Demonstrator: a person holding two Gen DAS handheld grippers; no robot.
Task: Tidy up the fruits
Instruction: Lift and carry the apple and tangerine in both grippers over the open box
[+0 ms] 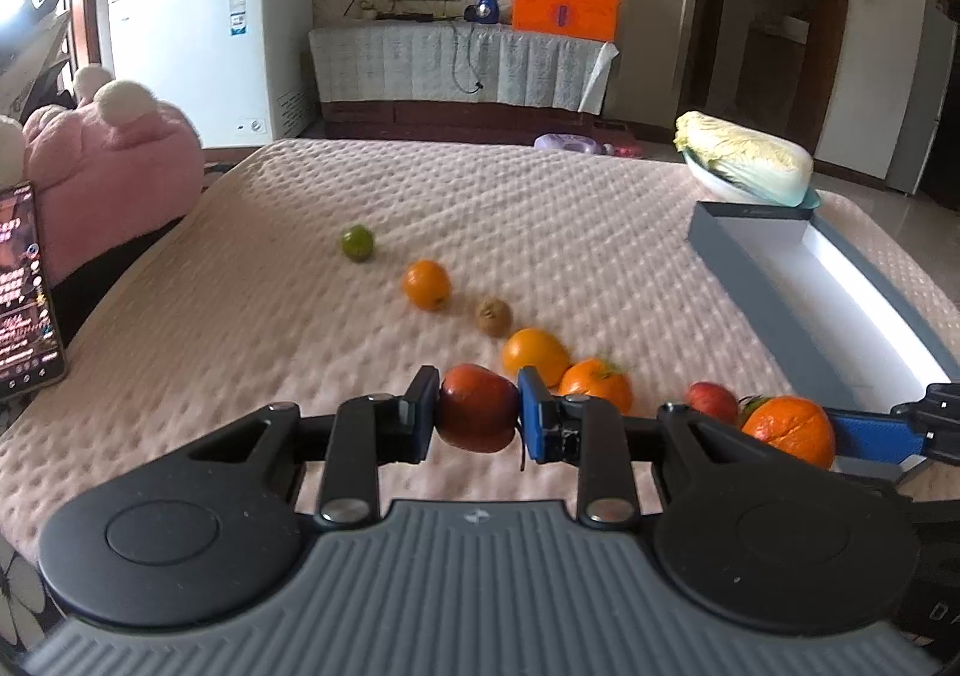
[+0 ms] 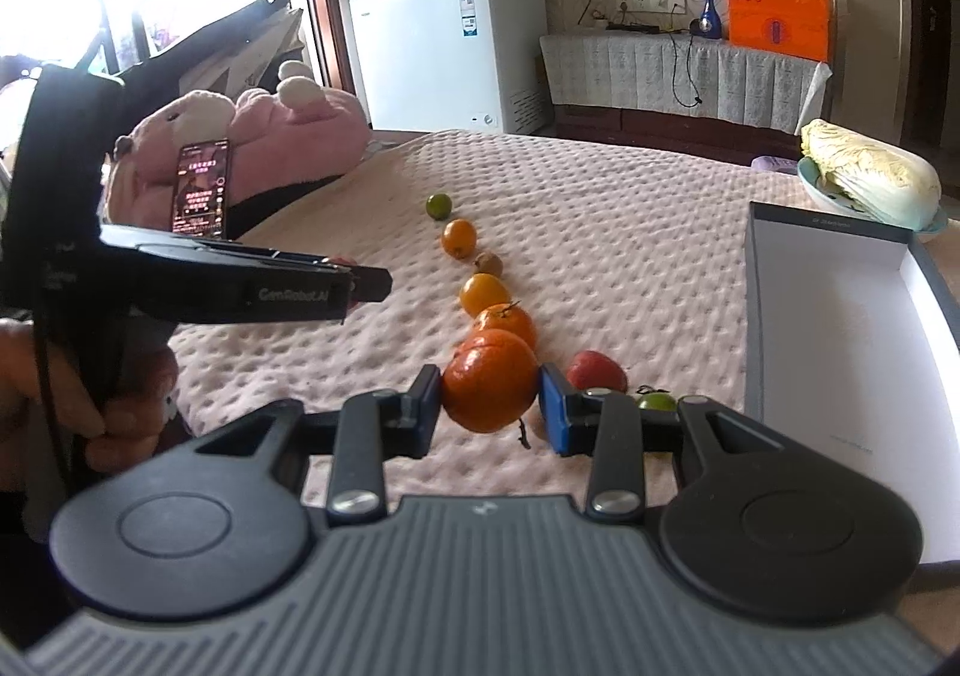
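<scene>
left wrist view: the left gripper [image 1: 478,412] has its fingers pinching a dark red round apple [image 1: 477,406] above the pink dimpled bed cover [image 1: 240,328]. five loose fruits trail away on it: a green lime [image 1: 357,242] farthest, then three oranges and one brown kiwi [image 1: 494,316]. at the right edge the right gripper [image 1: 840,430] holds a creased round orange [image 1: 791,429], a second red apple [image 1: 713,402] just behind.

right wrist view: the right fingers [image 2: 427,406] pinch that orange. only here a small green fruit [image 2: 657,402] shows, half hidden by the linkage, and a hand [image 2: 114,400] grips the left tool. the open grey box [image 2: 840,316] lies right, a cabbage [image 2: 870,178] beyond.
</scene>
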